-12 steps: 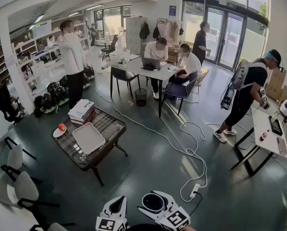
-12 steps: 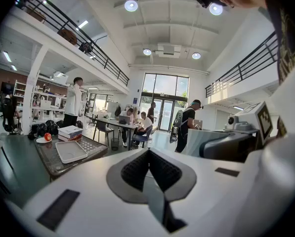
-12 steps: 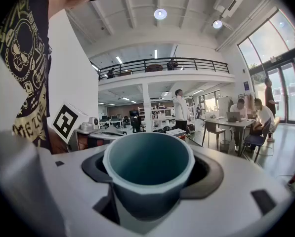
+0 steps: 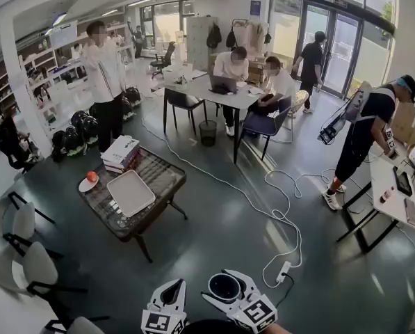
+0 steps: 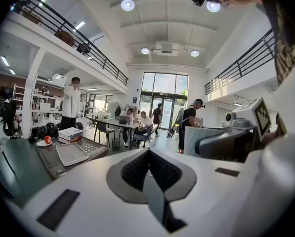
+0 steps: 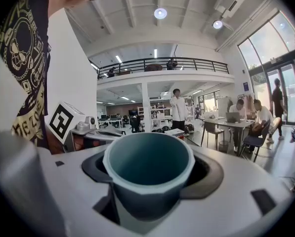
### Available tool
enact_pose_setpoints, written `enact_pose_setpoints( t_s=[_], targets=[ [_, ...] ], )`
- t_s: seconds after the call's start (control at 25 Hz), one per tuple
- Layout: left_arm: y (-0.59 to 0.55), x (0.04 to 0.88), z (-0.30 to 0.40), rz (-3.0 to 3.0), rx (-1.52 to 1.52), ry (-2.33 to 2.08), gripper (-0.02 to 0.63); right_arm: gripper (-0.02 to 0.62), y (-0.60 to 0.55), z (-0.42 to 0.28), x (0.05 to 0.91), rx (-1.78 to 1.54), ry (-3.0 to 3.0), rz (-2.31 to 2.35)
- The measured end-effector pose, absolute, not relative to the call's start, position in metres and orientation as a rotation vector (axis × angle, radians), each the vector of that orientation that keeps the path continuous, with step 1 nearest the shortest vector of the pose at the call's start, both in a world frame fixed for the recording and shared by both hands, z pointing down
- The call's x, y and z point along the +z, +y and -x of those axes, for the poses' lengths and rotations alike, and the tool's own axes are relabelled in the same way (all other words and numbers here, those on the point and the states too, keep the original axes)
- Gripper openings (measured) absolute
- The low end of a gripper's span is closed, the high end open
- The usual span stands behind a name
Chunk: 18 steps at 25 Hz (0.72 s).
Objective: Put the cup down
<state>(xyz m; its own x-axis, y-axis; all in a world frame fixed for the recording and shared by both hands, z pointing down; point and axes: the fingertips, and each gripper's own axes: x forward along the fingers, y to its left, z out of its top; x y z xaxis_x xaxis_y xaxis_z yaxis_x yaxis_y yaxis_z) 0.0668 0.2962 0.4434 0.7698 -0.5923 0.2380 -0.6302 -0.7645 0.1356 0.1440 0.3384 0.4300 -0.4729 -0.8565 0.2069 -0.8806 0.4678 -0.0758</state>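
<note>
Holding the teal cup [image 6: 148, 179] upright in the right claw [image 4: 228, 289], clamped on its sides, left claw [image 4: 172, 294] pressed together and empty, a person stands well apart from the counter [image 4: 167, 178], likely needing to approach before lowering it.

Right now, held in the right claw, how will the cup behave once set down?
The cup looks rigid: its rim is round though gripped by the right claw. Visibly empty, so probably light. Tapered base may tip if nudged.
</note>
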Motion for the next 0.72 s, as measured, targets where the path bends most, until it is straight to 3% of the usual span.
enact_pose_setpoints(
  t_s=[0.72],
  targets=[
    [0.298, 0.44, -0.051, -2.8, 0.325, -0.987, 0.008, 0.367, 0.331, -0.126, 0.413, 0.241, -2.578, -1.567]
  ],
)
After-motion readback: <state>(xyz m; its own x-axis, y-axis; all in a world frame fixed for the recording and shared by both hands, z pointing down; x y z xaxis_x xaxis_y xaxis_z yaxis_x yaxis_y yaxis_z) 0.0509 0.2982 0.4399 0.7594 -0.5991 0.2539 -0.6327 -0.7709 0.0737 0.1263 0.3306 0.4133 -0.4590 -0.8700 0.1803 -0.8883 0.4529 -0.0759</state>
